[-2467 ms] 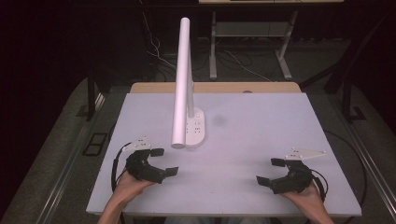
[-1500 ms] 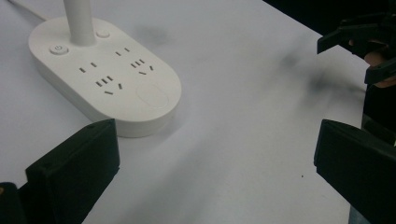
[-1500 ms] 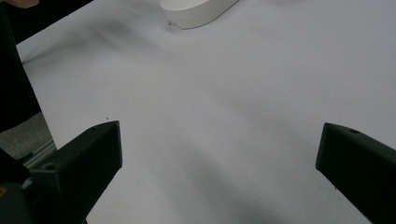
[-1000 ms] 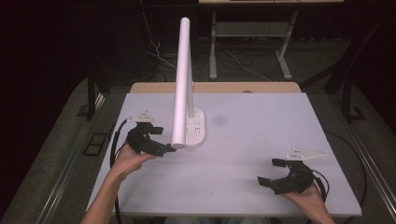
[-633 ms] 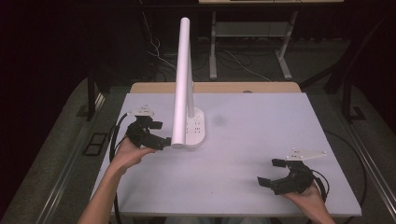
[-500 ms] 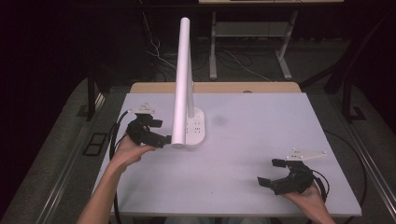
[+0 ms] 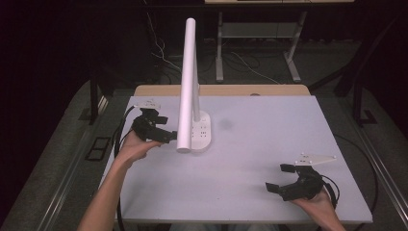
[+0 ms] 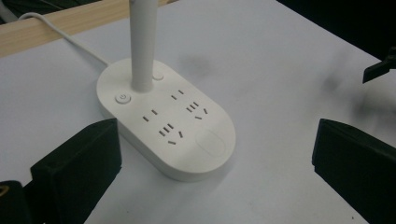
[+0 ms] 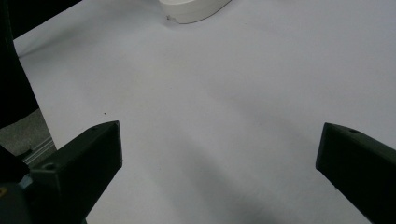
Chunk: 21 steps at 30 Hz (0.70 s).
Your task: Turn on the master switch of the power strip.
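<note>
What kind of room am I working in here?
Probably a lab or recording workspace: a bare white table holding just a lamp, dark surroundings, loose cables and a metal stand on the floor behind.

No readable text or labels anywhere.

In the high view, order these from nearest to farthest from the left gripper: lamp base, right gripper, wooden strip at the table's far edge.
1. Lamp base: just right of the left gripper, whose open fingers point at it.
2. Wooden strip: beyond the lamp, along the table's far edge.
3. Right gripper: at the table's near right corner, open.
</note>
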### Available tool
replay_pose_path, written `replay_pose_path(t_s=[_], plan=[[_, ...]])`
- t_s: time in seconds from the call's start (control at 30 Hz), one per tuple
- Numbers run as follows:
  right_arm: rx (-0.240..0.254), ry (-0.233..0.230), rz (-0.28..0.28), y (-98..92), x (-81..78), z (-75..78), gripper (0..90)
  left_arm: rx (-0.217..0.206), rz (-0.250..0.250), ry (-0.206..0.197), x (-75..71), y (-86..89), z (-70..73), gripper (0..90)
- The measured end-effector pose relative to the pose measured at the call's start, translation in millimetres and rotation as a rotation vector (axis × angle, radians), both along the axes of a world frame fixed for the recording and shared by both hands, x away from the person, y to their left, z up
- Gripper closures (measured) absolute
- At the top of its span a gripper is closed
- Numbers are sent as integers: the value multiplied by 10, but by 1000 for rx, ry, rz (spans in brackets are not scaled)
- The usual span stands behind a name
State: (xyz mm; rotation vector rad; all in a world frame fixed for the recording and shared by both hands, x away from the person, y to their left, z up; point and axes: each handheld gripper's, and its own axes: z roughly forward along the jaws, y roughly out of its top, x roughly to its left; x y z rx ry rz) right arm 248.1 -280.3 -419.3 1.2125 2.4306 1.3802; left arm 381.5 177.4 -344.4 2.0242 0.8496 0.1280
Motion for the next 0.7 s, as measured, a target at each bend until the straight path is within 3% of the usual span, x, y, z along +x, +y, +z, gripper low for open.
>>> replay_pose_path(t_s=[0.33, 0.7], plan=[[2, 6, -3, -10, -1, -1, 0, 41, -6, -10, 146, -16, 39, 18], [0, 3, -1, -17, 4, -6, 0, 55, 16, -7, 317, -13, 31, 58]])
